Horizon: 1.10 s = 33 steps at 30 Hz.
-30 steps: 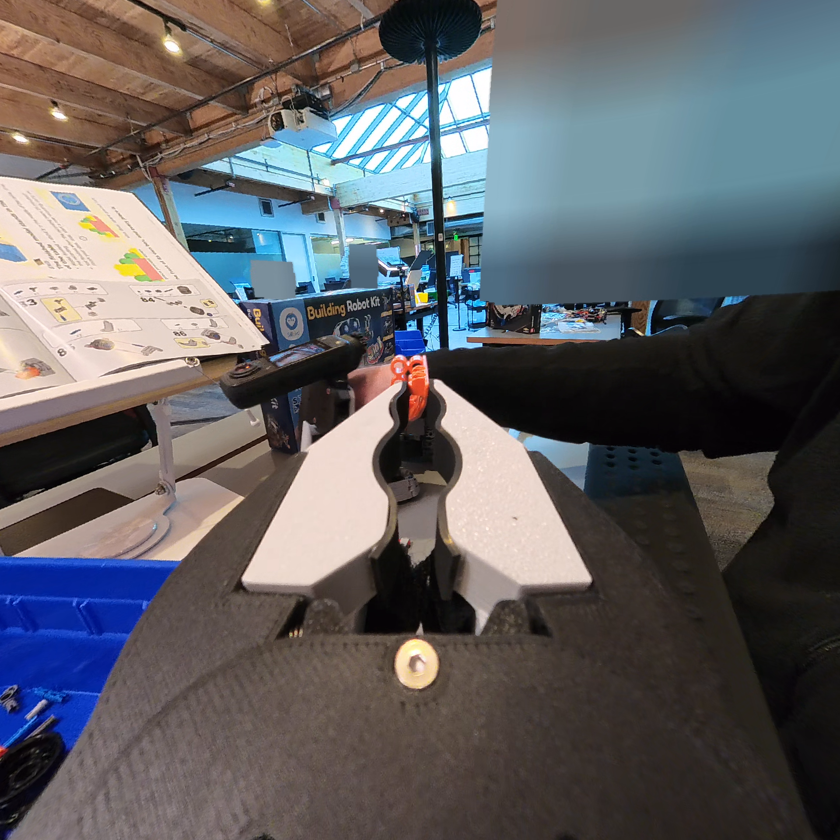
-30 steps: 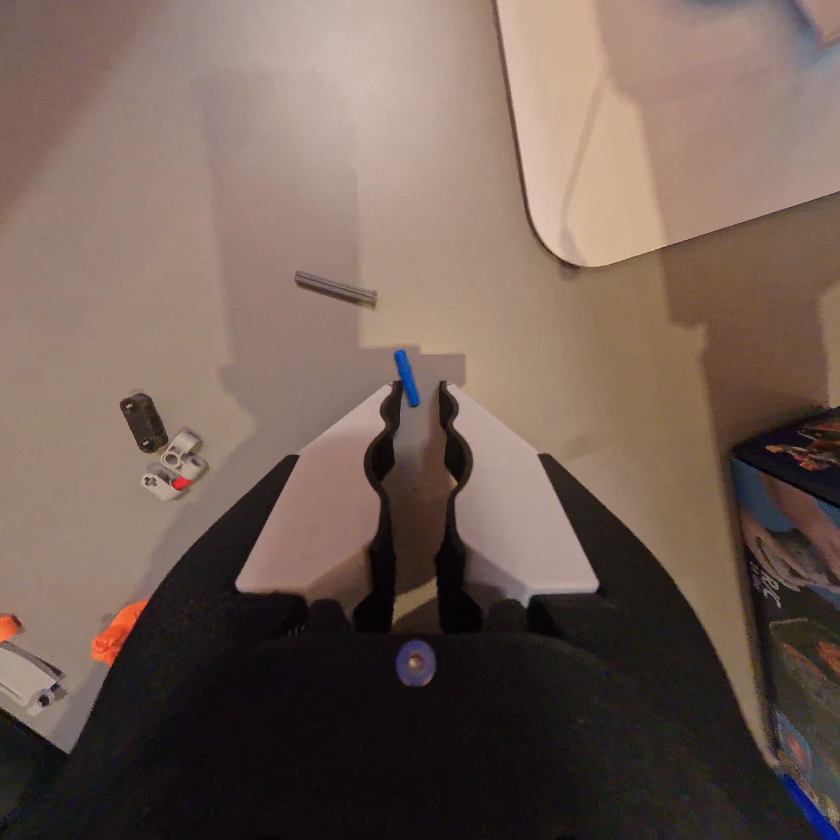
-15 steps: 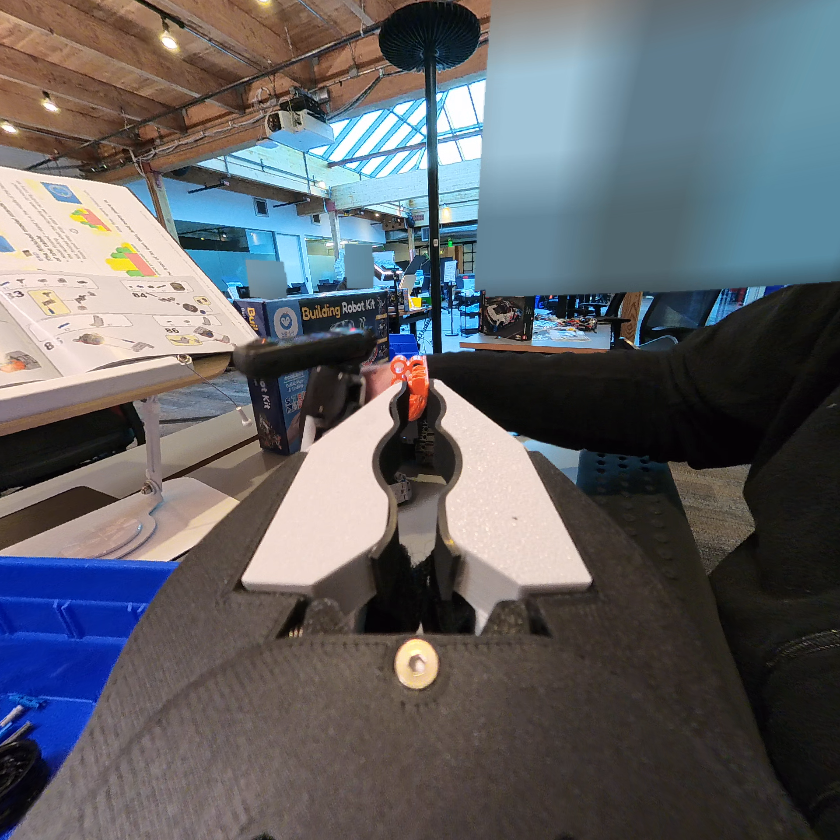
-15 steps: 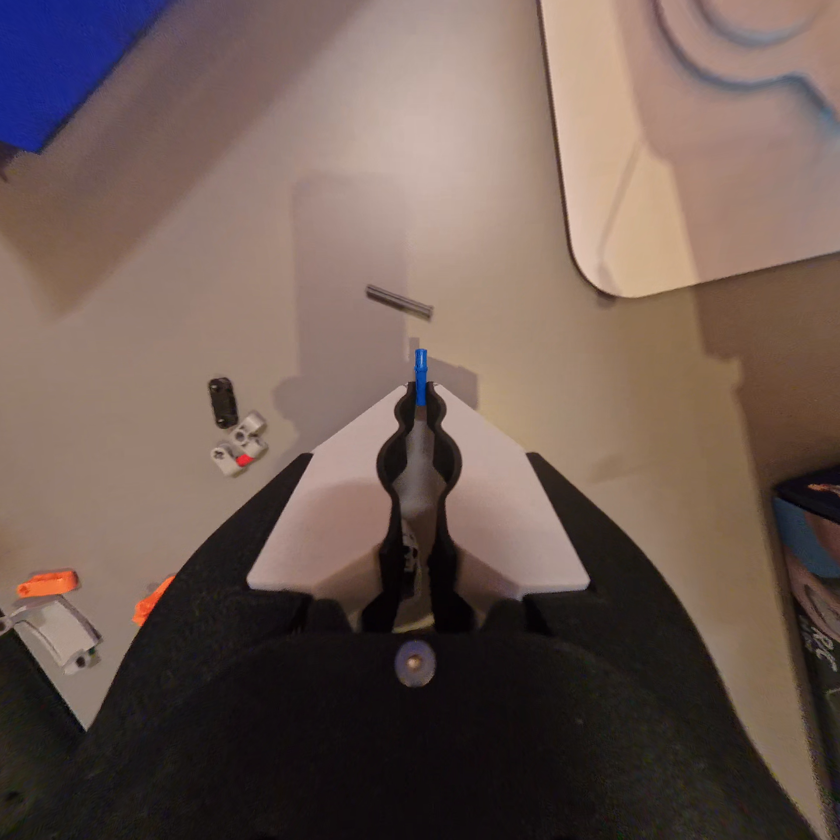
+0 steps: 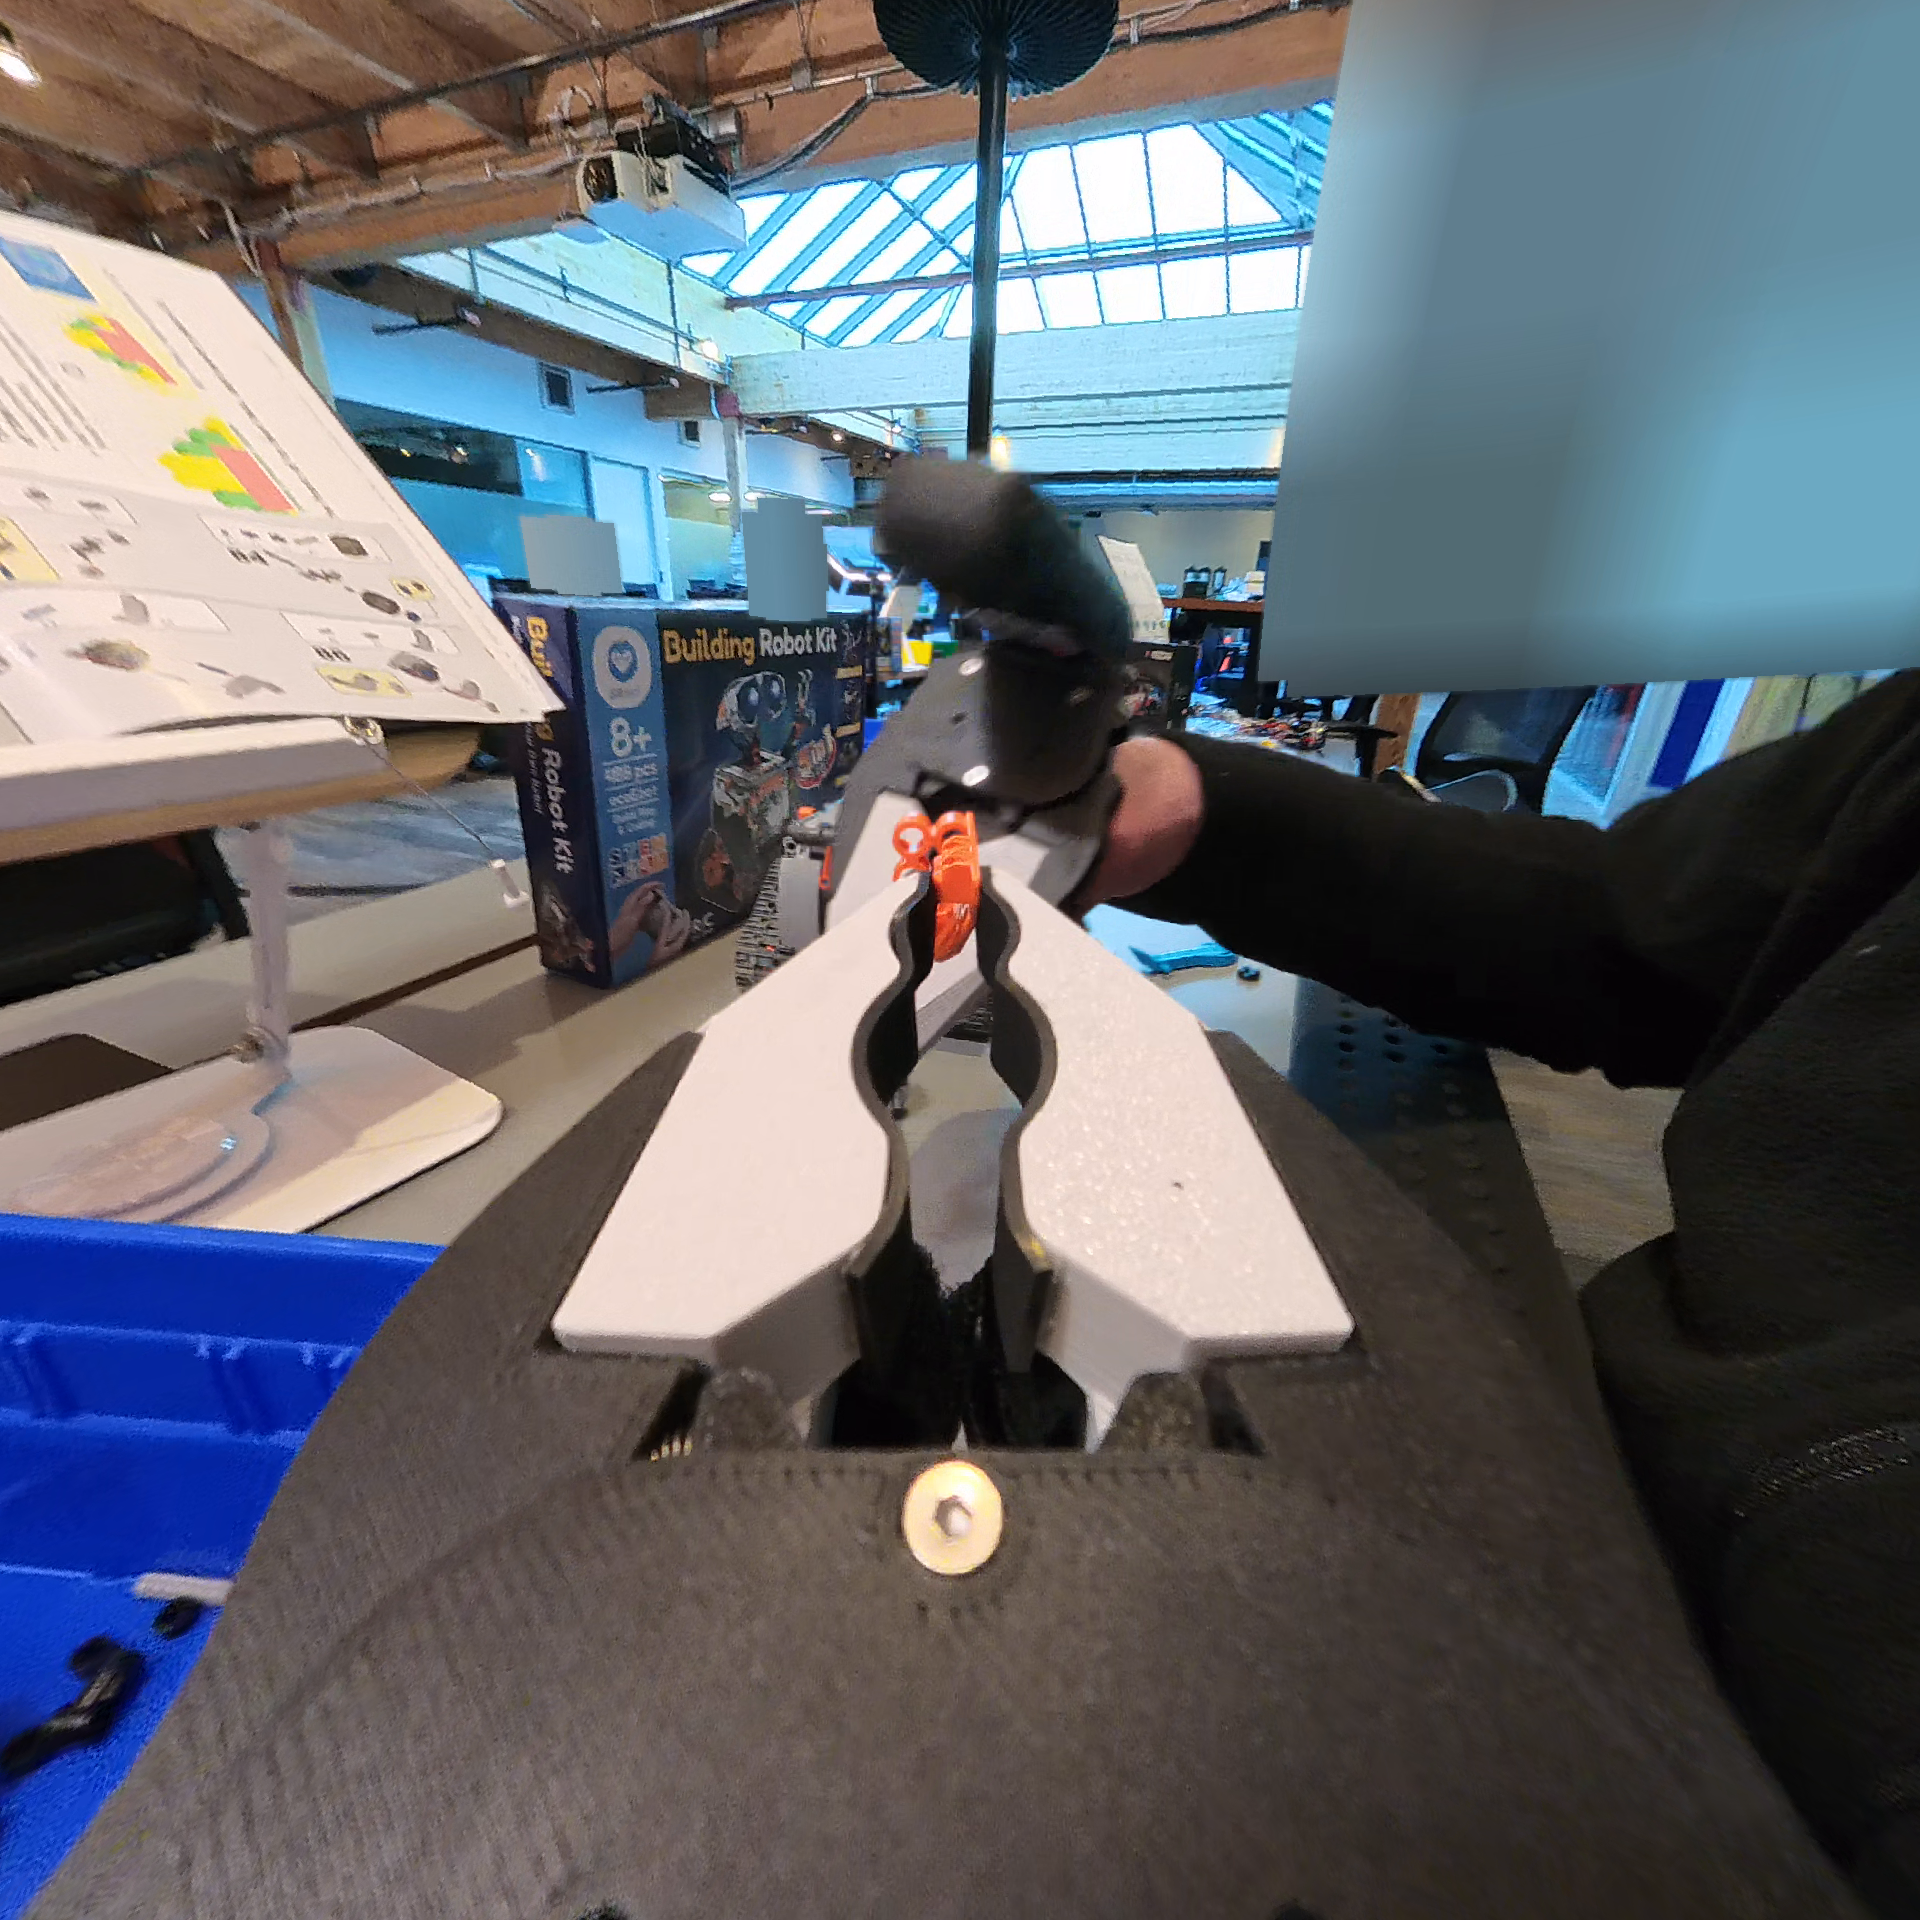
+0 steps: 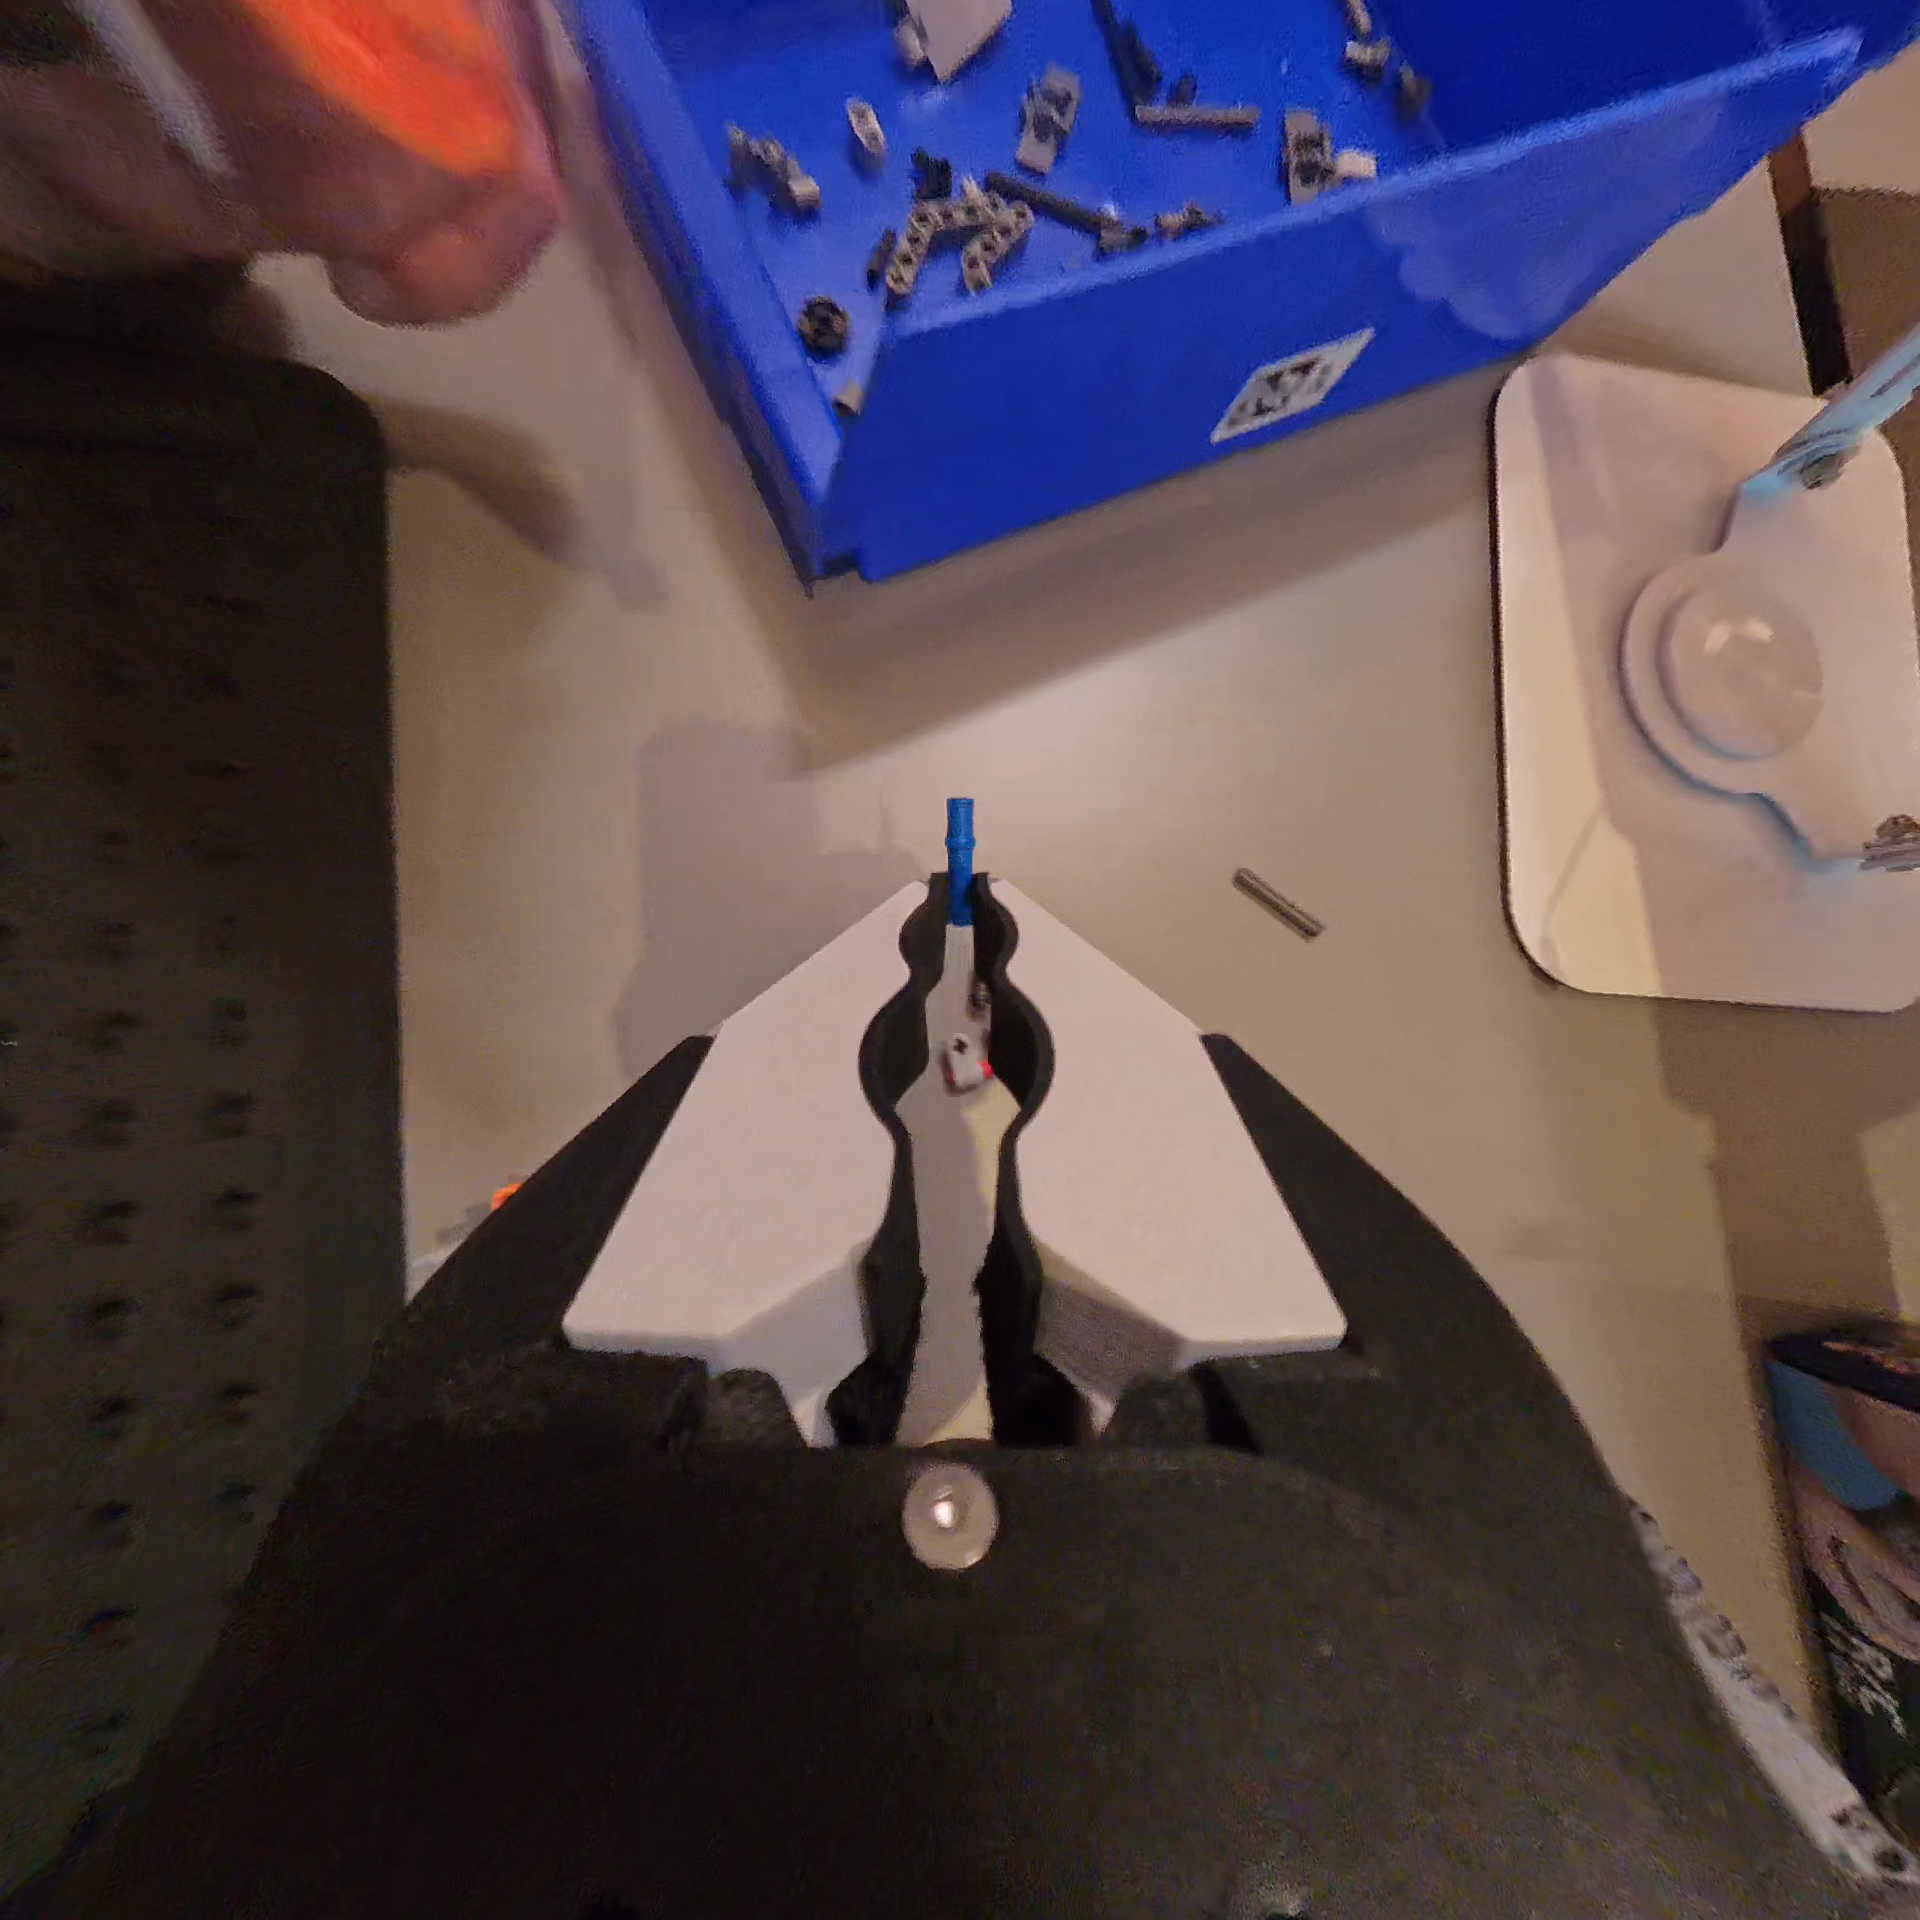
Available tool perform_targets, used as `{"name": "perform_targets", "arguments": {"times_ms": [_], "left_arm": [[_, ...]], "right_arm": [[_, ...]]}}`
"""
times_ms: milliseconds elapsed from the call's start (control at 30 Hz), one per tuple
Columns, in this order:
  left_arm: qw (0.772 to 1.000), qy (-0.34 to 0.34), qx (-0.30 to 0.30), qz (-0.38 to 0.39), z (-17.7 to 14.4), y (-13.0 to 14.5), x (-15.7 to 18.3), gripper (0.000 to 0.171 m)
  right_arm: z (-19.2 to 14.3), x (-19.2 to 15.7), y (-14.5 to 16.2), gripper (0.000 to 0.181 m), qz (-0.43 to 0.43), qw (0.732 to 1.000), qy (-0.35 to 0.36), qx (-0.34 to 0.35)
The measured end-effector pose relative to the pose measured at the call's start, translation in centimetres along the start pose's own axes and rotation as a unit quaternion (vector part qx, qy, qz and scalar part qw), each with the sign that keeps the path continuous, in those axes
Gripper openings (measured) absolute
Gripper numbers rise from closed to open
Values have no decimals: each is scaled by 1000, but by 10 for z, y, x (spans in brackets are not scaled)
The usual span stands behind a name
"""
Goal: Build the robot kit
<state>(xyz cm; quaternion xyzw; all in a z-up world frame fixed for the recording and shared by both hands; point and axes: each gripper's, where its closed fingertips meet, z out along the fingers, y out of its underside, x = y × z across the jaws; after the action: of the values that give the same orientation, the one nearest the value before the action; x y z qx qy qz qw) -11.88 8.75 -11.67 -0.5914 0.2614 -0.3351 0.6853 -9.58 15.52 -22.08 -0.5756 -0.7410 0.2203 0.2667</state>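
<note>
**Two small parts pinched at the fingertips, both held clear of the table**

The left gripper point(image 5: 940, 894) is clenched on a small orange plastic connector piece point(image 5: 948, 871), which sits only at the very tips, most of it standing proud of the white fingers point(image 5: 790, 1101); this looks like a grip meant to leave the piece's holes free. Just beyond it, the other gripper's black body point(image 5: 1003, 665), held in a person's hand point(image 5: 1148, 821) with a black sleeve, is close behind the orange piece.

The right gripper point(image 6: 960, 894) is clenched on a short blue plastic pin point(image 6: 959, 854), again by one end, the free end pointing forward above the pale tabletop point(image 6: 1039, 665). The pin hangs over bare surface, with room all round.

A blue plastic bin point(image 6: 1091, 436) of loose grey and black parts lies ahead of it. A thin grey axle rod point(image 6: 1276, 902) lies to the right, near the rounded edge of a white stand base point(image 6: 1662, 935). A black perforated surface point(image 6: 156, 831) borders the left side. The stand carries an open instruction booklet point(image 5: 208, 540), and a printed blue kit box point(image 5: 665, 769) stands behind.
</note>
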Motion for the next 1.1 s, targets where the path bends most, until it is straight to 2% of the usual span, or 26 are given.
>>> {"name": "perform_targets", "arguments": {"times_ms": [100,233,433,533,633,800,867,967,1100], "left_arm": [[1000,-2,-13,-4,1,6,-2,4],[999,-9,-49,15,2,19,-2,4],[993,-31,-100,44,-6,40,-2,5],[992,-39,-110,44,-10,46,-4,5],[992,-40,-110,43,-13,48,-4,5],[991,-27,-125,40,-16,56,-3,5],[990,-27,-132,44,-18,59,-3,5],[990,-26,-131,50,-21,59,-2,4],[990,-29,-130,52,-24,59,-3,5]], "right_arm": [[-4,-21,2,2,0,1000,-24,8],[11,-40,27,2,-10,999,-38,-35],[36,-56,48,2,-10,994,-59,-89],[44,-63,57,2,24,989,-82,-117],[47,-70,55,8,62,987,-106,-104],[37,-66,57,10,59,988,-107,-90],[35,-70,56,9,39,989,-117,-84],[36,-71,65,8,14,988,-108,-113],[41,-81,63,0,34,985,-130,-109]]}}
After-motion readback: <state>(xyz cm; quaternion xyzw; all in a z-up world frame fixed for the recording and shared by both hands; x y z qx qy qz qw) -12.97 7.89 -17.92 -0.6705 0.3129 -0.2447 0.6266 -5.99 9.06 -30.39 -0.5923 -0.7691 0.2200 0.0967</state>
